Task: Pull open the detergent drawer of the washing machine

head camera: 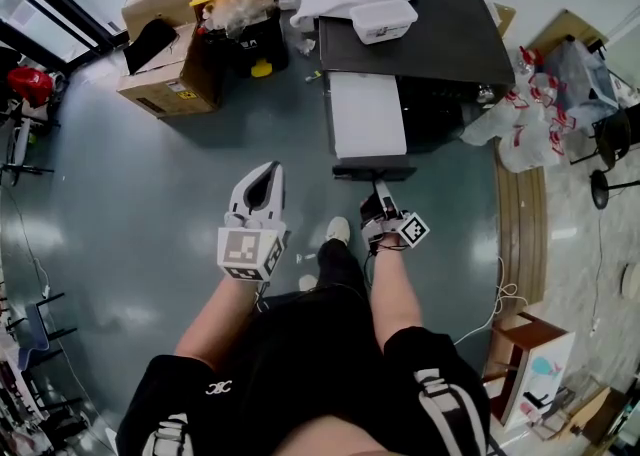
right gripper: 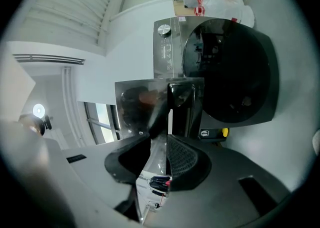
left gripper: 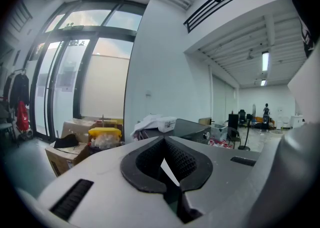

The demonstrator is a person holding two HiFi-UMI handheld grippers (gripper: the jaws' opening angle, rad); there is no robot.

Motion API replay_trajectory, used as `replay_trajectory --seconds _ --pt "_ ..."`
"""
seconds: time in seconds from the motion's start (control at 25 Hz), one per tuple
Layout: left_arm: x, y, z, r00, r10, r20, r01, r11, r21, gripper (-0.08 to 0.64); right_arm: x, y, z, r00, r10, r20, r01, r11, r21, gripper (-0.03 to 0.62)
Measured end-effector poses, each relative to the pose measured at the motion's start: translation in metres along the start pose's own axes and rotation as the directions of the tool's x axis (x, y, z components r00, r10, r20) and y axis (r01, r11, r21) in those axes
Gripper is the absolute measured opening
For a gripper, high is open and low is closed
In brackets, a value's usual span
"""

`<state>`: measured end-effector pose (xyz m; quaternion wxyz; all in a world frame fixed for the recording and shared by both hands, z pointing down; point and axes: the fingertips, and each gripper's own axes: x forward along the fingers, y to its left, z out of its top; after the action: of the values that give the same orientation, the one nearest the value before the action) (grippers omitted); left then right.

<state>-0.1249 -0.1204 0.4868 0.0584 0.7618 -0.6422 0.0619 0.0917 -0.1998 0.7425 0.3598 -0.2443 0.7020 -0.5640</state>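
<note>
The left gripper [head camera: 262, 182] hangs free over the glossy grey-blue floor [head camera: 150, 204], its jaws closed together on nothing. To its right, the white plastic detergent drawer [head camera: 367, 114] stands pulled well out of the dark-topped front-loading washing machine [head camera: 440, 34]. The right gripper [head camera: 381, 189] has its jaws clamped on the drawer's glossy dark front panel [head camera: 372, 172].
</note>
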Motion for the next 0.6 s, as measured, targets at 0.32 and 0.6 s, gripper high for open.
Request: replay_trajectory --seconds 0.32,0.6 --pt "-0.015 -0.002 0.005 1.0 0.01 0.008 -0.009 1.0 -0.009 0.002 -0.005 -0.003 -0.003 0.985 -0.17 0.009 0.17 0.978 -0.123 0.096" --pt "-0.041 -0.003 0.019 0.999 0.019 0.045 -0.018 0.999 -0.026 0.002 -0.03 0.031 -0.013 0.894 -0.448 -0.002 0.396 0.792 -0.465 0.026"
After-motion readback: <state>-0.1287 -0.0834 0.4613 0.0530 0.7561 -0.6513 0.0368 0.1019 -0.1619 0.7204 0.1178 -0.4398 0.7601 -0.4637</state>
